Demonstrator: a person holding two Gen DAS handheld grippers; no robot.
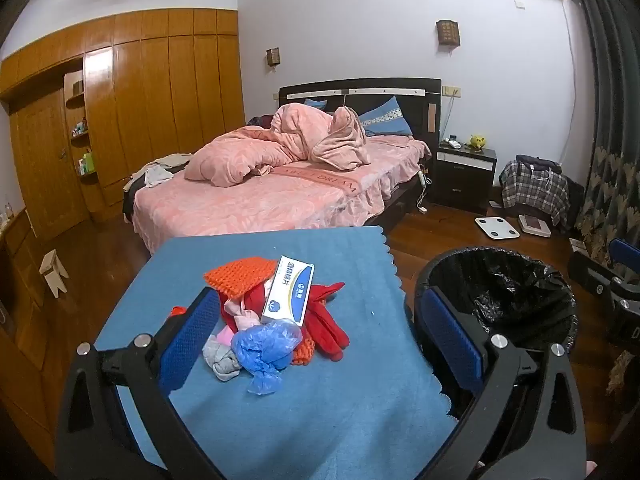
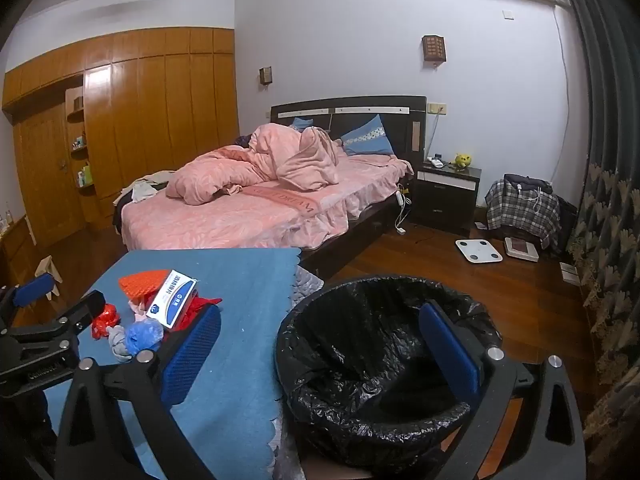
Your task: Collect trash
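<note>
A pile of trash lies on the blue tablecloth (image 1: 320, 420): a white and blue box (image 1: 289, 292) on top, an orange mesh piece (image 1: 240, 276), red cloth (image 1: 328, 324), crumpled blue plastic (image 1: 266, 346) and a grey rag (image 1: 224, 360). My left gripper (image 1: 320, 296) stands open just short of the pile, nothing pressed between its pads. To the right stands a bin lined with a black bag (image 1: 520, 280). My right gripper (image 2: 320, 310) is open over the bin (image 2: 304, 360), empty. In the right wrist view the left gripper (image 2: 64, 294) is beside the box (image 2: 172, 304).
Behind the table is a bed with a pink quilt (image 1: 256, 160). A dark nightstand (image 1: 466, 176), a white scale (image 1: 497, 227) on the wooden floor and a plaid-draped chair (image 1: 534, 190) stand at the right. A wooden wardrobe (image 1: 140, 100) and a small stool (image 1: 54, 274) are on the left.
</note>
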